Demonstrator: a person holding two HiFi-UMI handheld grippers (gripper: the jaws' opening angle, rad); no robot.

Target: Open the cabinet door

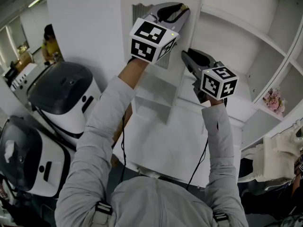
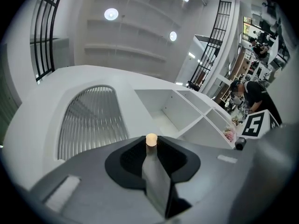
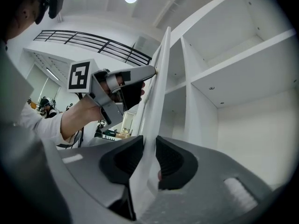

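The white cabinet door (image 1: 176, 46) with a ribbed arched pane (image 2: 91, 120) stands partly swung out from the cabinet. My left gripper (image 1: 182, 8) is shut on the door's free edge high up. In the left gripper view that thin edge (image 2: 156, 185) runs between the jaws (image 2: 152, 160), with a small beige knob (image 2: 151, 139) at its tip. My right gripper (image 1: 186, 56) is shut on the same edge lower down. In the right gripper view the door edge (image 3: 156, 106) fills the gap between the black pads (image 3: 174, 164), and the left gripper (image 3: 152, 71) shows above.
Open white shelves (image 1: 246, 37) lie to the right of the door, with a small pink flower bunch (image 1: 273, 100) in one bay. A white counter (image 1: 175, 141) sits below my arms. Two white-and-black machines (image 1: 66, 98) stand at the left. A person (image 1: 49, 44) is far back left.
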